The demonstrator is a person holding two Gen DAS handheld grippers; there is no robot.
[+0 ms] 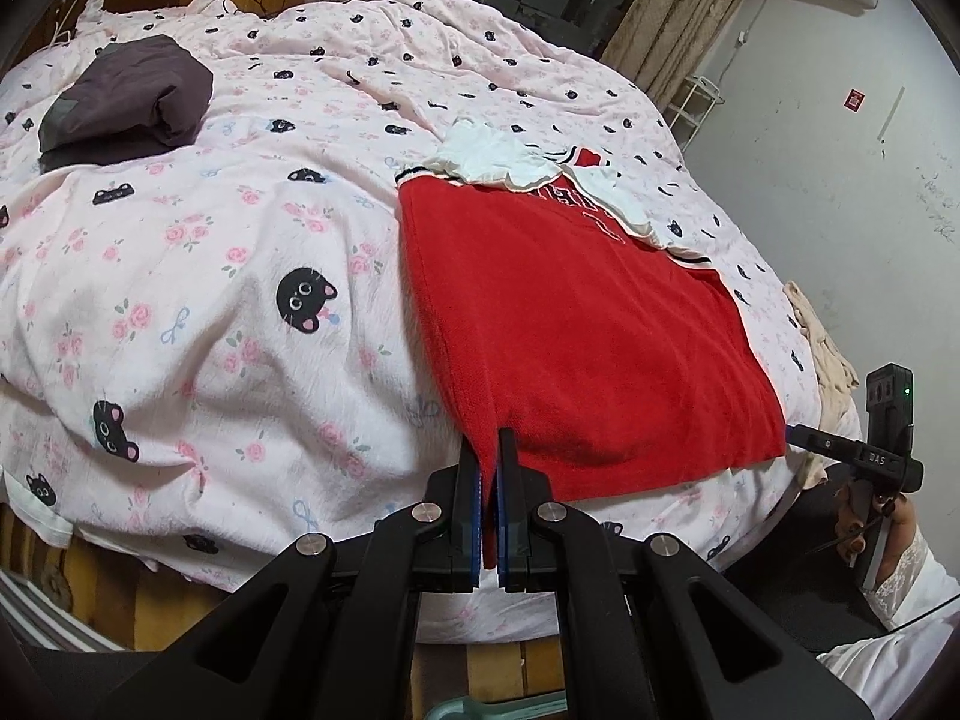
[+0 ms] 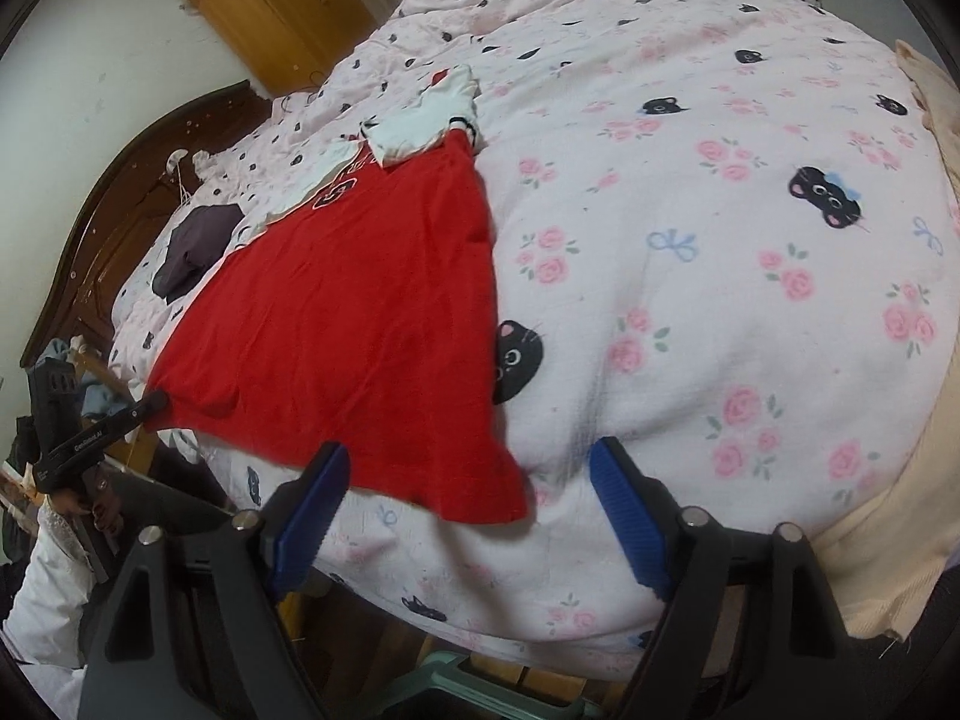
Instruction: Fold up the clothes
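Note:
A red garment point(image 1: 576, 324) with white sleeves point(image 1: 492, 156) and lettering lies flat on the bed, hem toward me. My left gripper point(image 1: 491, 450) is shut on its near left hem corner; it shows at the left edge of the right wrist view point(image 2: 157, 401). My right gripper point(image 2: 468, 468) is open, its blue pads point(image 2: 315, 504) astride the garment's point(image 2: 360, 312) near right hem corner without touching it. It also shows at the right in the left wrist view point(image 1: 798, 435).
A pink quilt point(image 1: 180, 276) printed with cats and roses covers the bed. A folded dark garment point(image 1: 126, 102) lies at the far left. A beige cloth point(image 2: 888, 552) hangs at the bed's right edge. A wooden headboard point(image 2: 120, 192) and cabinet point(image 2: 276, 6) stand behind.

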